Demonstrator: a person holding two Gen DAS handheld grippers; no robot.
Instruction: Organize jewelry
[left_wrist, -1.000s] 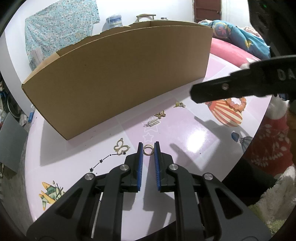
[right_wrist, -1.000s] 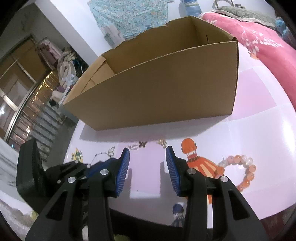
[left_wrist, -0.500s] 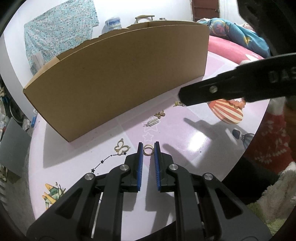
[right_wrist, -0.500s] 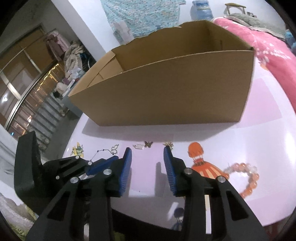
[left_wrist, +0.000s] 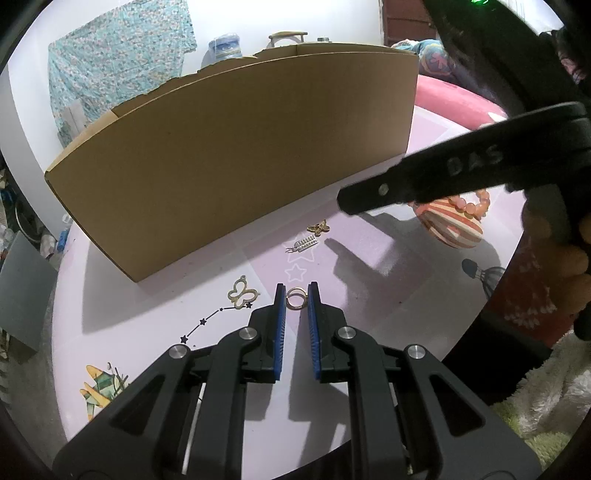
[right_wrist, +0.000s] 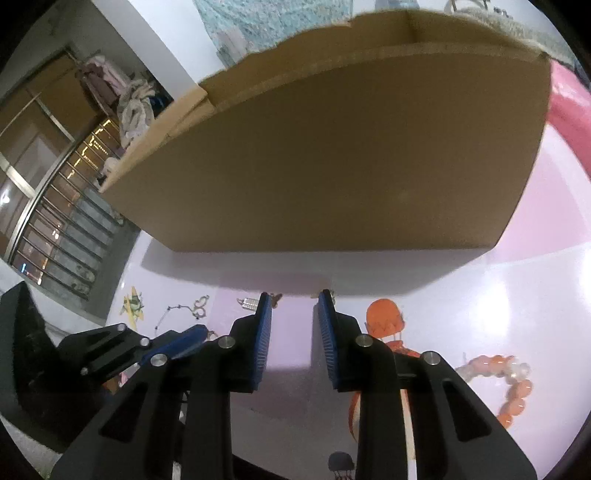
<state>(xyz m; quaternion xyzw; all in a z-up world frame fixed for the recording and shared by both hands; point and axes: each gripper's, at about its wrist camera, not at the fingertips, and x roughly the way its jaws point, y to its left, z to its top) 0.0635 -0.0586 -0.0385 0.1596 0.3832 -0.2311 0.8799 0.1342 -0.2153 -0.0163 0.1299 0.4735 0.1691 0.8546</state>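
A gold ring (left_wrist: 296, 298) stands pinched between the blue pads of the left gripper (left_wrist: 296, 301), clamped at the very tips just above the pale pink tabletop (left_wrist: 369, 288). The right gripper (right_wrist: 293, 310) reaches in over the tabletop toward the tall cardboard box (left_wrist: 236, 155); its jaws have just been closing, yet nothing lies between them and a clear gap remains.

Loose pieces await sorting in front of the box: a gold open-work butterfly charm (left_wrist: 243, 293) beside the left gripper, a small silver comb-shaped piece (left_wrist: 304, 244), a little gold butterfly (left_wrist: 319, 228) nearer the box wall, and an orange bead bracelet (right_wrist: 506, 384) off to the right, on a printed balloon.

The likeliest trouble is the ring itself: held only by the pad tips, it could slip or pivot out if the left hand tilts or jolts on the way up and over the high box wall, and such a small piece would roll far on the glossy surface. The right gripper, working close by, could also knock the little gold butterfly or the comb-shaped piece under the box edge, or cross the left gripper's path.

As for the container, the cardboard box stands open-topped, but its interior floor is hidden from both views, so its contents cannot be told.
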